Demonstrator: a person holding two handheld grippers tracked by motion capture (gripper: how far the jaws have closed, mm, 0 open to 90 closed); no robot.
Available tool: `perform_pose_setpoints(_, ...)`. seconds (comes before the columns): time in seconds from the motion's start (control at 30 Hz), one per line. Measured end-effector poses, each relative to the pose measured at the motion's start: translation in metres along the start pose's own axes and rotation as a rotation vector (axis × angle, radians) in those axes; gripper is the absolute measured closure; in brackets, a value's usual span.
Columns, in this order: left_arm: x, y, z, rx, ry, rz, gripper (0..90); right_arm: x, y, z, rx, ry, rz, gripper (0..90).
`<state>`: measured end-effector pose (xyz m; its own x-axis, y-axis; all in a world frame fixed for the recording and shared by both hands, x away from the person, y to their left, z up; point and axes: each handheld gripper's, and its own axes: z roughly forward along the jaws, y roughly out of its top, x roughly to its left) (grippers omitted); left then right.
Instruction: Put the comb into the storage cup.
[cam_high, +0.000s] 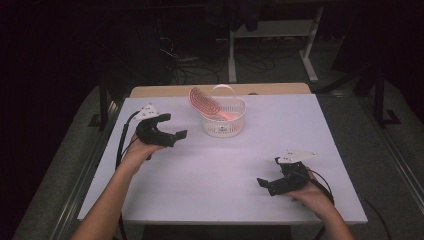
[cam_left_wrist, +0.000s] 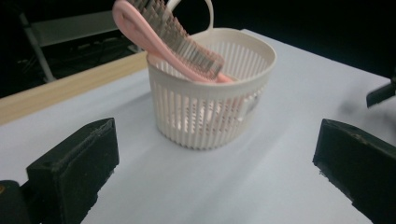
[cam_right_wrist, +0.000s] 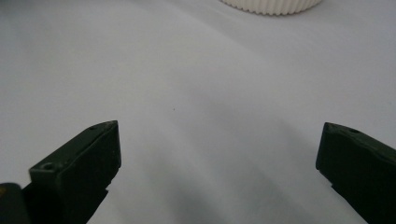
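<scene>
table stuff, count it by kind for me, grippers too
white slatted basket: 1
pink hairbrush, leaning in the basket: 1
black grippers: 2, the left gripper near the basket and the right gripper toward the near edge, both with jaws apart and holding nothing
total: 4

Hairbrush (cam_high: 206, 104) in basket (cam_high: 225, 126)
</scene>
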<state>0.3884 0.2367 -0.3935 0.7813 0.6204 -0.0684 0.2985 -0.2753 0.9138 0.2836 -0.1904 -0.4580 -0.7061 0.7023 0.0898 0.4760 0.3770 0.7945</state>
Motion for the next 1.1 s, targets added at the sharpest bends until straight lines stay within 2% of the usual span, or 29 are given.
perform_pose_setpoints(0.53, -0.015, -0.033, -0.019, 0.064, -0.019, -0.006, 0.0, 0.001, 0.016, -0.009, -0.025, -0.006, -0.02, 0.0)
perform_pose_setpoints(0.7, -0.022, -0.042, -0.025, 0.082, -0.034, 0.002, 0.0, 0.001, 0.017, -0.01, -0.027, -0.003, -0.02, 0.0)
perform_pose_setpoints(0.87, -0.028, -0.052, -0.032, 0.099, -0.028, 0.029, 0.0, 0.001, 0.017, -0.01, -0.029, -0.004, -0.021, 0.0)
perform_pose_setpoints(1.1, -0.031, -0.066, -0.04, 0.11, -0.036, 0.03, 0.0, 0.001, 0.015, -0.009, -0.024, -0.002, -0.02, 0.0)
